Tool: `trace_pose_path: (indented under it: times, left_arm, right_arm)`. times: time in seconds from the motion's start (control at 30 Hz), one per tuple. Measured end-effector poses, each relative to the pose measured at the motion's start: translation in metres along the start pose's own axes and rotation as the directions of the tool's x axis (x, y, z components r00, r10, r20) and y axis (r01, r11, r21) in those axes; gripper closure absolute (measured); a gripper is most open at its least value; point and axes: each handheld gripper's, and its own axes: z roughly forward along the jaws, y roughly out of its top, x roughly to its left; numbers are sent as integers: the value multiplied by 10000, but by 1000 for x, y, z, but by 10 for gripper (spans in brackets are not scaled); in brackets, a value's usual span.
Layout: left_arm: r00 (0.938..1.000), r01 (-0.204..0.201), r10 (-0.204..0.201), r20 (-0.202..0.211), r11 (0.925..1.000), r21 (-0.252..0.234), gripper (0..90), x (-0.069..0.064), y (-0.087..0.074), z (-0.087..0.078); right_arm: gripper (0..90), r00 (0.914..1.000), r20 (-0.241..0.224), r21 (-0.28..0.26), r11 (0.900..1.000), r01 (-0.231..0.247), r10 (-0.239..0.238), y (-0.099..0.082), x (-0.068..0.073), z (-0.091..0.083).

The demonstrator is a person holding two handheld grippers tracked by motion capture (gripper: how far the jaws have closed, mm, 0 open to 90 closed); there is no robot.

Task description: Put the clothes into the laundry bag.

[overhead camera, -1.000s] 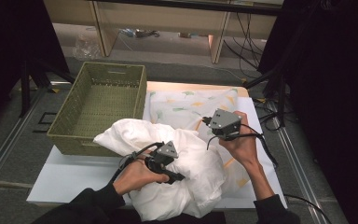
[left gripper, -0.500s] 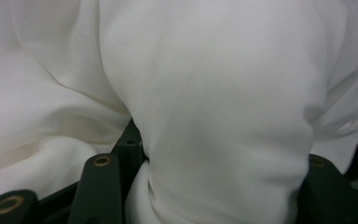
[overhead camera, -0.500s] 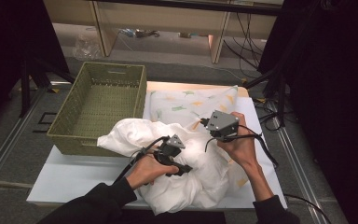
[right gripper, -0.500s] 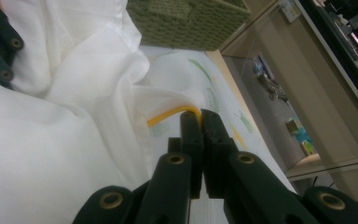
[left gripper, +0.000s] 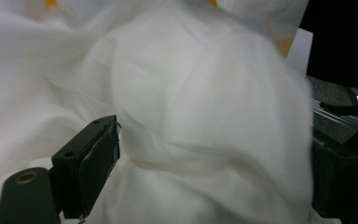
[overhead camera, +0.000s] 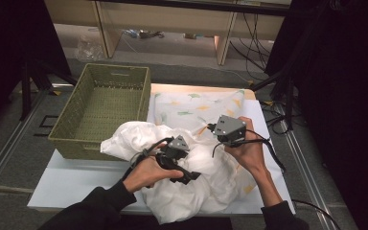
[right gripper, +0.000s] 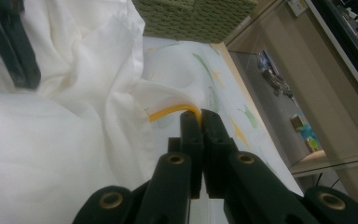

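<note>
left tongs [left gripper: 209,154] spread wide, right tongs [right gripper: 200,116] closed

Left gripper [overhead camera: 184,165] & right gripper [overhead camera: 219,128]: black bodies w/ grey three-cornered top plates, black cables trailing. Black jaws w/ brass-coloured rivets at pivots, flat grey pads [left gripper: 100,163]. Person wears black long sleeves [overhead camera: 96,211].

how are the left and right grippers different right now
The left gripper stands wide open, with bunched white cloth between its jaws; the right gripper is shut, pinching a yellow edge of fabric. In the high view the left sits low over the cloth pile, while the right is nearer the patterned sheet. Both are hand-held, black-jawed, with grey plates.
</note>
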Motion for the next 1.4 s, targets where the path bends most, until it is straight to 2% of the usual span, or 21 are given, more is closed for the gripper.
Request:
trace_pose_path:
  times: [0.1,0.17,0.27,0.3,0.33,0.43,0.5,0.53,0.57,0.6,0.67,0.7,0.77,0.83,0.9,0.97,1.1,1.2,1.27,1.33,1.4]
  left_arm:
    - [9981,-76,35,-607,9978,-665,167,10,6,-33]
    - [9937,176,-281,-1089,9952,-960,168,19,7,-54]
    - [9773,186,-402,-2081,9943,-1051,172,33,2,-81]
    - [9690,-26,-189,-2462,9962,-868,177,39,-2,-88]
    - [9633,148,-363,-2658,9965,-825,174,44,-6,-93]
    - [9427,699,-908,-3211,9947,-759,171,60,-21,-97]
    - [9372,587,-608,-3435,9981,-167,171,68,-30,-93]
    - [9340,636,-666,-3509,9978,-199,172,71,-34,-89]
    - [9354,643,-610,-3484,9979,-18,173,73,-37,-85]
    - [9355,443,-380,-3513,9990,101,190,74,-39,-82]
    - [9164,-471,536,-3966,9986,260,306,76,-39,-82]
    - [9150,-507,585,-3992,9983,300,432,76,-39,-82]
    - [9260,-692,963,-3652,9938,865,621,80,-40,-84]
    - [9318,-754,952,-3504,9947,697,815,80,-42,-82]
    - [9439,-511,582,-3251,9982,303,865,76,-42,-82]
    - [9734,-14,-90,-2288,9990,-452,870,67,-38,-82]
    - [9971,31,-109,-750,9946,-1042,870,34,-27,-73]
    - [9999,-76,88,83,9912,-1320,870,5,-22,-52]
    - [9949,1,106,1006,9944,-1058,867,-12,-21,-31]
    - [9885,-295,389,1459,9974,-662,865,-26,-21,-10]
    - [9881,-507,589,1419,9968,-612,864,-38,-19,12]
  right_arm:
    - [896,10000,2,8,10000,15,-15,0,0,0]
    - [896,10000,-11,8,10000,30,-30,0,1,1]
    - [896,9996,-68,-55,9996,267,-267,1,0,1]
    - [896,9998,-53,-37,9998,214,-215,0,0,1]
    - [897,9998,-60,-35,9998,206,-206,0,0,1]
    - [897,9997,-55,-63,9997,254,-254,1,0,2]
    - [896,10000,-70,35,10000,53,-52,1,1,2]
    - [897,9999,-71,38,10000,74,-73,1,1,2]
    - [897,9999,-71,44,10000,84,-84,1,1,2]
    - [896,9999,-77,40,9999,94,-93,1,1,2]
    - [896,9999,-81,32,10000,90,-90,0,1,1]
    - [896,9995,-101,-29,9996,285,-286,0,0,2]
    - [896,9995,-117,-25,9995,309,-309,0,0,2]
    - [896,9994,-135,-29,9995,327,-327,0,1,3]
    - [897,9996,-100,6,9996,280,-280,0,1,2]
    - [897,9996,-113,-3,9996,272,-272,0,0,2]
    - [896,9996,-122,-14,9996,272,-272,0,0,2]
    - [897,9999,-121,10,10000,68,-67,0,1,1]
    - [897,9995,-153,-61,9996,275,-276,1,1,1]
    - [897,9999,-133,-63,10000,76,-77,1,2,1]
    - [897,9997,-190,-116,9998,136,-138,2,2,2]
